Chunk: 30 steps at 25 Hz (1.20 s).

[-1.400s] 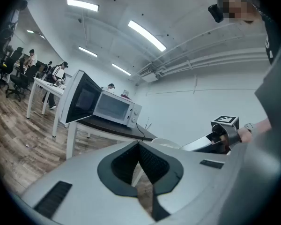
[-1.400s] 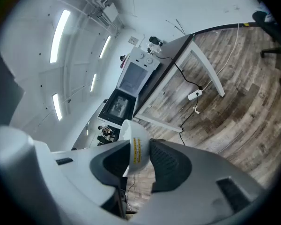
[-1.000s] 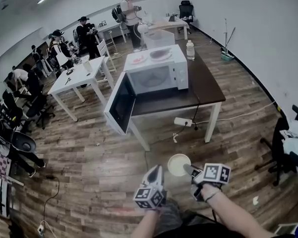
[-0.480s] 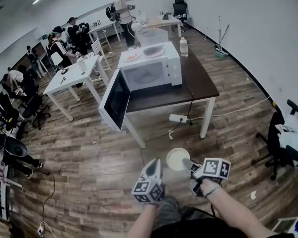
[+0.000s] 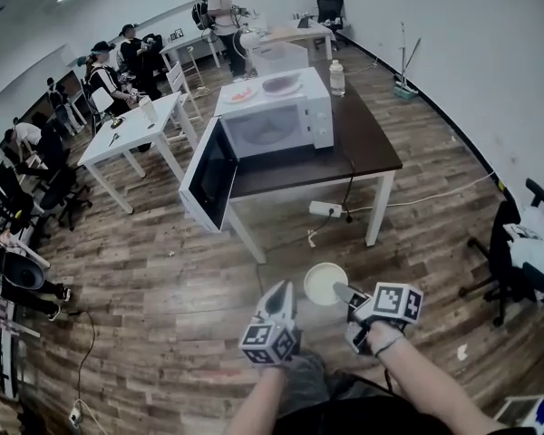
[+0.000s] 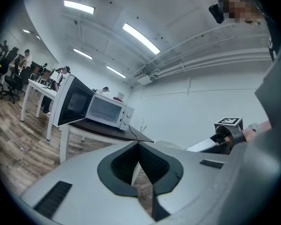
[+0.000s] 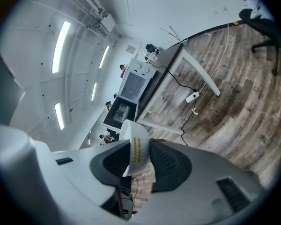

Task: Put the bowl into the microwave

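head view: right gripper point(image 5: 343, 293) clamped on rim of white bowl point(image 5: 325, 283), held over floor point(image 5: 163, 279), well apart from microwave point(image 5: 276, 125) on table point(image 5: 367, 148). microwave door point(image 5: 208, 181) already open. left gripper point(image 5: 279, 297) jaws together, empty. left to do: carry bowl over, set inside.
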Each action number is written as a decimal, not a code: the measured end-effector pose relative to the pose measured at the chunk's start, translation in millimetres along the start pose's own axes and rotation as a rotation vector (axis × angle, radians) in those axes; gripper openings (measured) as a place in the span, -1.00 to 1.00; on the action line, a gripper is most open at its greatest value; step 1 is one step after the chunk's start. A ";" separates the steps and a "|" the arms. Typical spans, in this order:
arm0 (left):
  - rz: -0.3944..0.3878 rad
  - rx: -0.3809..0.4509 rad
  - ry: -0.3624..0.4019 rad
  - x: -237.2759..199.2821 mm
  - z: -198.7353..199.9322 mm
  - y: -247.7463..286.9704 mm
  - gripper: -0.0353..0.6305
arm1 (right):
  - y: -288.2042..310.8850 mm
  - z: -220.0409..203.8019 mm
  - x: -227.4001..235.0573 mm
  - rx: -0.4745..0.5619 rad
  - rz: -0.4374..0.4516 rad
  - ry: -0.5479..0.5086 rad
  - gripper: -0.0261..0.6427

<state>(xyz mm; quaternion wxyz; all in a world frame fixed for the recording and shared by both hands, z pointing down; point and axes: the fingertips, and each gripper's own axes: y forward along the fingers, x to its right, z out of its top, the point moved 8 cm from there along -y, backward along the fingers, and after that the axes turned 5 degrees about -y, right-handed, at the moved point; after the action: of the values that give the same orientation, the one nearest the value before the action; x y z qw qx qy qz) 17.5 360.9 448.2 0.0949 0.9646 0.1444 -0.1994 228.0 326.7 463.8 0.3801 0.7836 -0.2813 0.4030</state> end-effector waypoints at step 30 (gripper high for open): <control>-0.029 -0.020 -0.007 -118.6 64.4 186.2 -0.92 | 180.3 131.3 -0.9 -0.021 -0.040 0.034 -0.55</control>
<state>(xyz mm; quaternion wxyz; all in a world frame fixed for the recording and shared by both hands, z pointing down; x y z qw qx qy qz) -50.8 141.7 462.3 0.1023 0.9606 0.1603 -0.2026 147.7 119.2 478.9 0.4010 0.7781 -0.2631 0.4057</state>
